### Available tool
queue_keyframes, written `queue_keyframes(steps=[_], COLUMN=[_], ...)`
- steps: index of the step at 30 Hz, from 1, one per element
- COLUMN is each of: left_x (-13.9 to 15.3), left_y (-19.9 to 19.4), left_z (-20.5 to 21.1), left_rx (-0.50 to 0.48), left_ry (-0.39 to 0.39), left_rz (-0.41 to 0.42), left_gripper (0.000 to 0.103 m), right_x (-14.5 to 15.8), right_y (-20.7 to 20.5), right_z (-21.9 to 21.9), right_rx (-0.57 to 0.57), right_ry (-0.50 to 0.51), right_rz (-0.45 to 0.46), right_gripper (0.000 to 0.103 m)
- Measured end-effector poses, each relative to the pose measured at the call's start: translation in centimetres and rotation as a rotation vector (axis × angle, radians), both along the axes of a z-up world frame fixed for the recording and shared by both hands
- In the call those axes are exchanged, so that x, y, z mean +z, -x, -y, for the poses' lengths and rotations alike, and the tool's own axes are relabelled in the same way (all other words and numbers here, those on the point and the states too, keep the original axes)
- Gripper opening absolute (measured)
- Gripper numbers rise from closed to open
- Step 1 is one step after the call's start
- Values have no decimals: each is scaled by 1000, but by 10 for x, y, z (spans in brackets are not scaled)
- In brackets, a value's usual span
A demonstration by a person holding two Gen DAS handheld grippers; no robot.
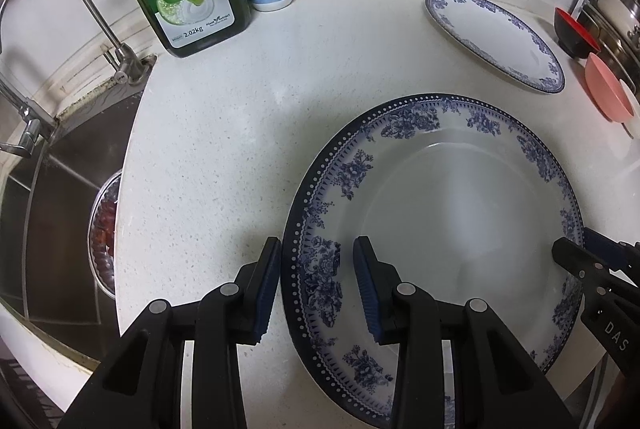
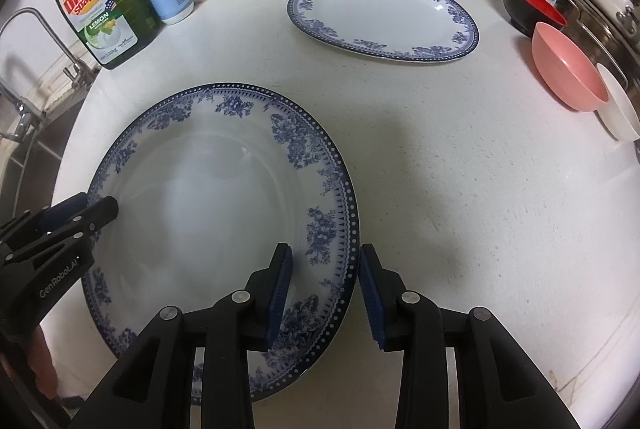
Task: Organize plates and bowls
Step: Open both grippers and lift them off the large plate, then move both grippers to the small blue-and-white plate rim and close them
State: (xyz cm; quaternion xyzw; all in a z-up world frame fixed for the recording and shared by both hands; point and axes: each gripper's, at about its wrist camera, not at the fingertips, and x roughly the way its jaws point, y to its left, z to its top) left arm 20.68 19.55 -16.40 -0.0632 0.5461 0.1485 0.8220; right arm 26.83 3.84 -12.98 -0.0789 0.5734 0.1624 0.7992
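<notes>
1. Plate, large, blue floral rim [image 1: 440, 221], lies flat on the table [image 1: 208, 157] between both tongs.
2. Left tongs [image 1: 316, 289] straddle its left rim, apart, not clamped.
3. Right tongs [image 2: 324, 293] straddle the right rim, likewise apart.
4. Second plate [image 2: 384, 17] lies well ahead; bowls [image 2: 568, 69] ahead-right.
5. Glazed, likely slippery.
</notes>
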Motion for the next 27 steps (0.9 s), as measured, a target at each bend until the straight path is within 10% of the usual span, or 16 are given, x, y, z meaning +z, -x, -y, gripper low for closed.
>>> queue_keyframes(steps=[12, 27], left_x=[32, 71], left_y=[-3, -64], left_z=[6, 29], left_rx=[-28, -114], left_ry=[-44, -23], left_rz=[97, 186], left_gripper=[77, 94], right_x=[22, 56], right_y=[-7, -61], right_z=[12, 51], right_rx=[-20, -102], right_ry=[-75, -92], right_rz=[62, 192], right_gripper=[50, 59])
